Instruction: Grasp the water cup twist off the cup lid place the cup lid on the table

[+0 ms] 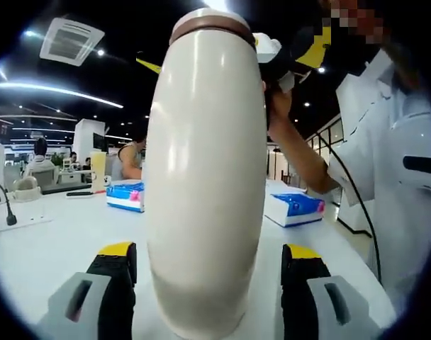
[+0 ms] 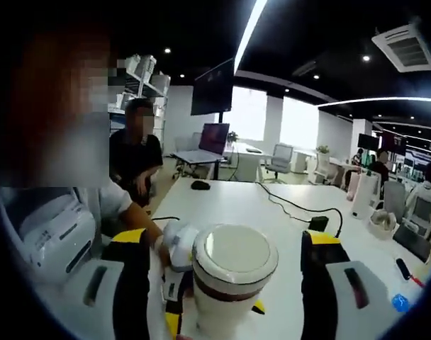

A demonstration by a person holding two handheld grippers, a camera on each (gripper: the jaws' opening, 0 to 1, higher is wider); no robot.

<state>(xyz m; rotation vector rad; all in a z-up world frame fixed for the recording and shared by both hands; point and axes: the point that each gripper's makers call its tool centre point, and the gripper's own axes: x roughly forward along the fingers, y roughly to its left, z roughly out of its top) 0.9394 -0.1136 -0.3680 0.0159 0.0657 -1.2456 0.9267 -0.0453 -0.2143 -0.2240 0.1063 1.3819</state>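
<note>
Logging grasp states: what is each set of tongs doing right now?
Left tongs: open around the cup, gaps visible.
Right tongs: open, straddling the cup lid.

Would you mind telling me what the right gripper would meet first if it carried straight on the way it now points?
Most likely the cup lid: it sits directly between the right gripper's open jaws, atop the water cup. How near it is, the picture cannot settle.

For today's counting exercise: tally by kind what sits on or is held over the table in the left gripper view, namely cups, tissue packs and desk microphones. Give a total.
Cups: 1, the cream water cup with its lid on, standing between the left gripper jaws.
Tissue packs: 2, blue and white.
Desk microphones: 1.
Total: 4
</note>
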